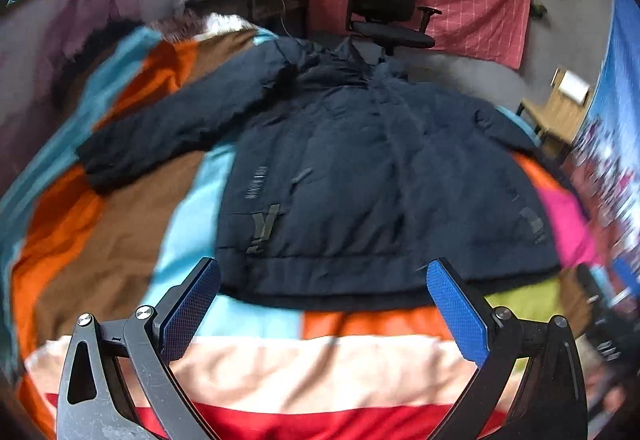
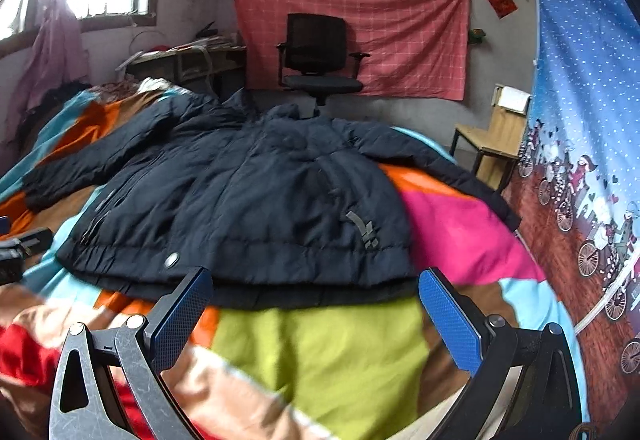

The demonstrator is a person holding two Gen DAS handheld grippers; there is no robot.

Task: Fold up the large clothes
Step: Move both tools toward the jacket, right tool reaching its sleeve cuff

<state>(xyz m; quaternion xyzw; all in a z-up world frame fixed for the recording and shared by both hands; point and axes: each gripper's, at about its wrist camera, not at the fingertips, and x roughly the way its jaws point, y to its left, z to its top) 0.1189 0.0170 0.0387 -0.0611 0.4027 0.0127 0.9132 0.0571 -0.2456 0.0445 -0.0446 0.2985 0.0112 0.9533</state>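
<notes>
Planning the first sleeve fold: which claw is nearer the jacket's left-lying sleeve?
Left. The left claw is open at the hem below that sleeve; the right claw is open at the hem's opposite end, the jacket between.

Your right gripper hangs with its blue pads spread wide and holding nothing, just short of the near hem of the dark navy jacket. You have the jacket lying flat on the multicoloured blanket, sleeves stretched out left and right, collar at the far end toward the black office chair. At the left edge a dark object, probably your other gripper, sits near the hem, though too little of it shows to be sure.
</notes>
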